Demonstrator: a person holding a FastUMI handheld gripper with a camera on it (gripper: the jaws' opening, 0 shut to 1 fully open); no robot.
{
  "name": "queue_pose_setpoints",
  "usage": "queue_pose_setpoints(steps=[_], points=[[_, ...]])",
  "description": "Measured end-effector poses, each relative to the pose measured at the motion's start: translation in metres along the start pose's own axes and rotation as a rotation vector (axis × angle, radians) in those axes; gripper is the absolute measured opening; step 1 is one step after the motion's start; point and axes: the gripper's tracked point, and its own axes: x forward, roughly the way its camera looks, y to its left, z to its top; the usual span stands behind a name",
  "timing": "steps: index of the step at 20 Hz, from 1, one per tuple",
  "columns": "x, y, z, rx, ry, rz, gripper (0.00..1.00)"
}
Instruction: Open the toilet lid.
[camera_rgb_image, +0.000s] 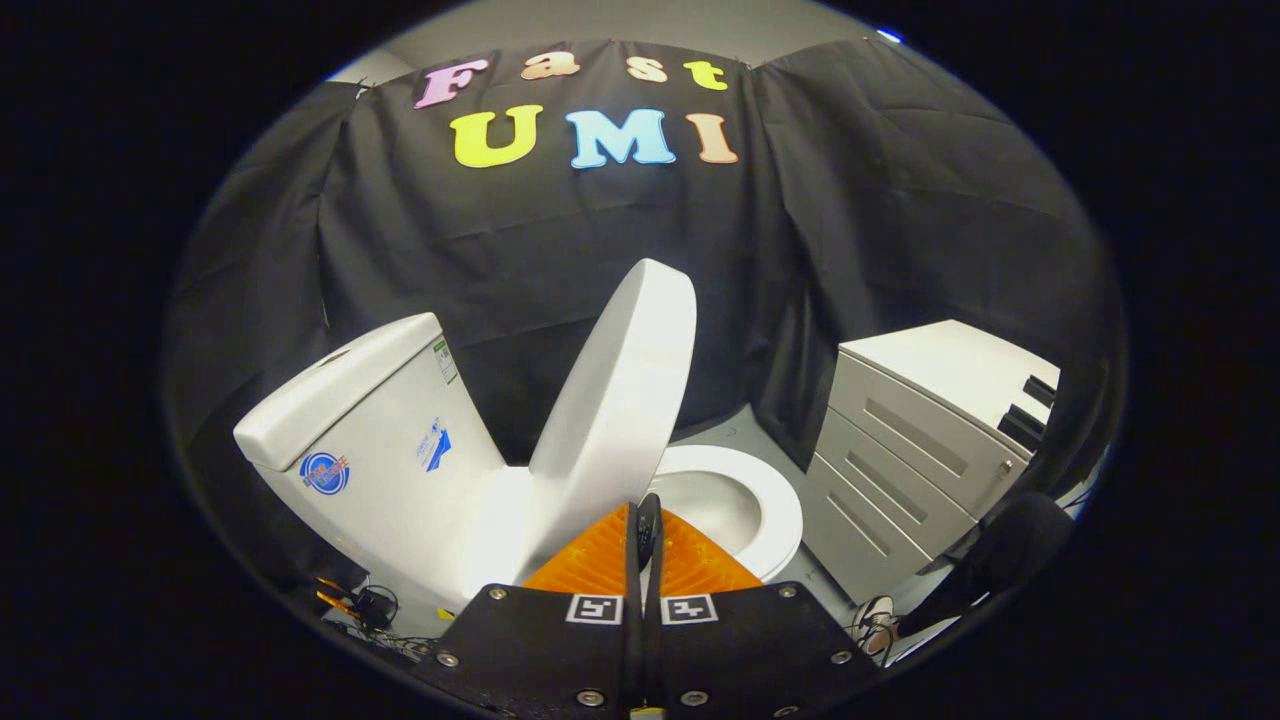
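tool (647, 520) pressed together, seemingly empty | toilet lid (620, 400) raised | bowl (770, 500) beyond

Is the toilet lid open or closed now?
Open: the toilet lid stands raised beside the tank, exposing the bowl. The gripper is shut.

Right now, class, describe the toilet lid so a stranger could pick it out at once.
Find the white toilet against the black cloth wall, between its tank and a grey drawer cabinet. The lid is the smooth oval panel raised nearly upright above the bowl, just beyond the shut claw. Unlike the boxy tank, it is thin and rounded.
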Motion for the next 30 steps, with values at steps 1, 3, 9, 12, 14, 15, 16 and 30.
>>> queue_pose_setpoints(steps=[1, 3, 9, 12, 14, 15, 16, 30], points=[[-0.001, 0.005, 0.003, -0.011, -0.005, 0.004, 0.00], [-0.005, 0.016, 0.006, -0.047, -0.013, 0.009, 0.00], [-0.017, 0.059, 0.018, -0.176, -0.057, 0.032, 0.00], [-0.022, 0.081, 0.020, -0.188, -0.071, 0.040, 0.00], [-0.024, 0.097, 0.021, -0.197, -0.086, 0.062, 0.00], [-0.025, 0.103, 0.021, -0.212, -0.091, 0.069, 0.00], [-0.026, 0.108, 0.022, -0.222, -0.094, 0.075, 0.00], [-0.034, 0.195, 0.014, -0.316, -0.115, 0.219, 0.00]])
